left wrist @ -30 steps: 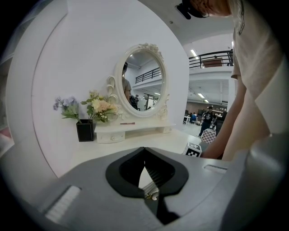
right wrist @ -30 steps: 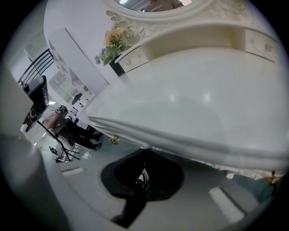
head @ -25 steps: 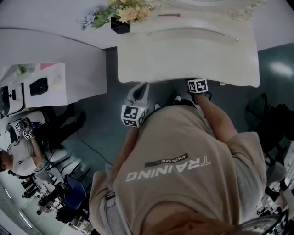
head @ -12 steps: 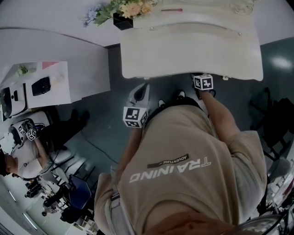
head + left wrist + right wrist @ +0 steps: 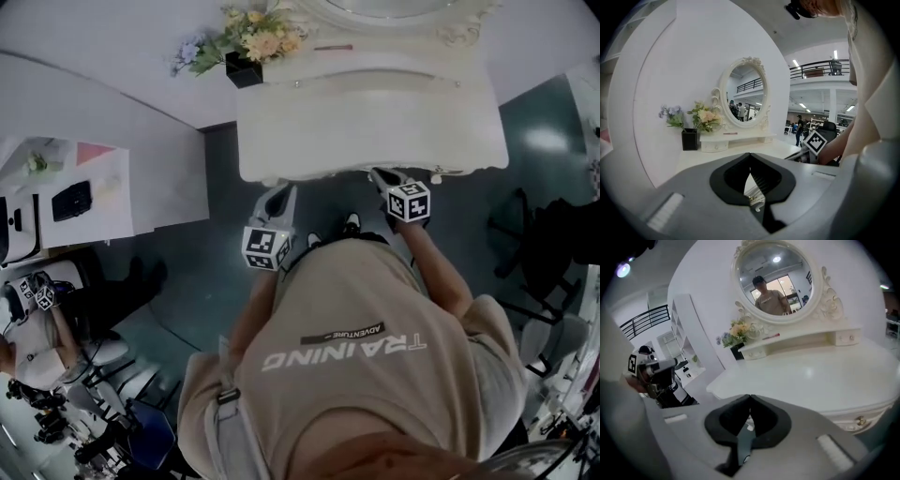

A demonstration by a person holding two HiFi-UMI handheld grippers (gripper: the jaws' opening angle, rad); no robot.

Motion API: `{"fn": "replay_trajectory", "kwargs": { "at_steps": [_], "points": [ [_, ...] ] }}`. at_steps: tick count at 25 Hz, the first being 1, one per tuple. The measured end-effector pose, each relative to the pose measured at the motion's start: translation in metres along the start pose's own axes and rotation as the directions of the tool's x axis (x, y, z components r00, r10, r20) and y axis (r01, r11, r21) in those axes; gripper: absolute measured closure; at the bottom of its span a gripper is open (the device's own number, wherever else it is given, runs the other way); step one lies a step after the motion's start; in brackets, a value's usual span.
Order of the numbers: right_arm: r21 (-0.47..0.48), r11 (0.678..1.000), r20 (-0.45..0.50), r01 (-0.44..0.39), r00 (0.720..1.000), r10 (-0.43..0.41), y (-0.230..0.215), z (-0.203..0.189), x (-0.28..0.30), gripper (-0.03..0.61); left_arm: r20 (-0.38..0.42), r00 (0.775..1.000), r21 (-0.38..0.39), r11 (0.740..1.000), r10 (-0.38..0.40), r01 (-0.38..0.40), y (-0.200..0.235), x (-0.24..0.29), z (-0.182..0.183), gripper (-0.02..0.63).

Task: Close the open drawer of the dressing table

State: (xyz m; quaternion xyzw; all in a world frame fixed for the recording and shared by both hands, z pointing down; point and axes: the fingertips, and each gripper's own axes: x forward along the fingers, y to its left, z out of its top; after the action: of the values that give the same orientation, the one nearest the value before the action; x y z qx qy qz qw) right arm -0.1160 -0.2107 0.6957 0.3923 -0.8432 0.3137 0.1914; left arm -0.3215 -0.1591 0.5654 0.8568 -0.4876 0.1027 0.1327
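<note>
The white dressing table [image 5: 375,112] stands in front of me, with an oval mirror [image 5: 776,280] at its back. Its front edge runs just beyond both grippers. A drawer front with a gold knob [image 5: 857,419] shows under the tabletop at the right; whether it stands out I cannot tell. My left gripper [image 5: 286,190] hangs just short of the front edge near the left corner, its jaws closed together and empty [image 5: 750,155]. My right gripper [image 5: 377,173] reaches under the front edge further right, also shut and empty [image 5: 750,397].
A black vase of flowers [image 5: 246,42] sits at the table's back left corner. A white curved partition [image 5: 112,122] stands to the left, with a desk of devices [image 5: 75,178] beyond. Another person [image 5: 37,309] is at far left. A dark chair [image 5: 553,253] stands to the right.
The head view has shifted. The right gripper's marker cube now sits a little farther out from the table's front edge. The left gripper keeps about the same place.
</note>
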Motion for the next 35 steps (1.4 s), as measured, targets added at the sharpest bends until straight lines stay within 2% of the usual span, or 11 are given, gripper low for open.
{"fn": "replay_trajectory", "kwargs": {
  "at_steps": [2, 6, 10, 12, 16, 19, 23, 26, 29, 32, 35],
  "points": [
    [-0.028, 1.0, 0.06, 0.003, 0.998, -0.001, 0.015, 0.023, -0.021, 0.575, 0.023, 1.0, 0.014, 1.0, -0.019, 0.018, -0.006, 0.002, 0.011, 0.607],
    [-0.147, 0.989, 0.188, 0.023, 0.982, 0.006, 0.036, 0.079, -0.056, 0.575, 0.09, 0.994, 0.073, 0.996, -0.059, 0.053, -0.012, 0.016, 0.048, 0.607],
    [-0.295, 0.954, 0.265, 0.05, 0.964, 0.032, 0.059, 0.13, -0.09, 0.575, 0.173, 0.982, 0.135, 0.99, -0.072, 0.048, -0.015, 0.024, 0.097, 0.607],
    [-0.332, 0.942, 0.3, 0.055, 0.952, 0.051, 0.07, 0.15, -0.108, 0.575, 0.222, 0.973, 0.158, 0.987, -0.065, 0.03, -0.018, 0.02, 0.124, 0.607],
    [-0.363, 0.93, 0.368, 0.067, 0.927, 0.077, 0.085, 0.178, -0.14, 0.575, 0.295, 0.954, 0.208, 0.978, -0.054, -0.009, -0.024, 0.008, 0.171, 0.607],
    [-0.35, 0.935, 0.434, 0.052, 0.894, 0.112, 0.099, 0.201, -0.161, 0.575, 0.336, 0.94, 0.249, 0.968, -0.057, -0.031, -0.027, -0.002, 0.196, 0.607],
    [-0.332, 0.94, 0.539, 0.079, 0.834, 0.12, 0.106, 0.225, -0.187, 0.575, 0.363, 0.931, 0.267, 0.962, -0.05, -0.053, -0.027, -0.011, 0.208, 0.607],
    [-0.3, 0.949, 0.591, 0.095, 0.799, 0.107, 0.103, 0.234, -0.198, 0.575, 0.37, 0.928, 0.239, 0.97, -0.043, -0.05, -0.027, -0.014, 0.205, 0.607],
    [-0.331, 0.935, 0.584, 0.129, 0.806, 0.095, 0.107, 0.234, -0.192, 0.575, 0.366, 0.93, 0.208, 0.977, -0.039, -0.041, -0.022, -0.018, 0.199, 0.607],
    [-0.342, 0.934, 0.554, 0.107, 0.826, 0.108, 0.111, 0.227, -0.183, 0.575, 0.345, 0.938, 0.193, 0.98, -0.028, -0.042, -0.016, -0.02, 0.193, 0.607],
    [-0.352, 0.932, 0.523, 0.088, 0.844, 0.118, 0.11, 0.225, -0.18, 0.575, 0.349, 0.937, 0.2, 0.979, -0.03, -0.044, -0.013, -0.019, 0.2, 0.607]
  ]
}}
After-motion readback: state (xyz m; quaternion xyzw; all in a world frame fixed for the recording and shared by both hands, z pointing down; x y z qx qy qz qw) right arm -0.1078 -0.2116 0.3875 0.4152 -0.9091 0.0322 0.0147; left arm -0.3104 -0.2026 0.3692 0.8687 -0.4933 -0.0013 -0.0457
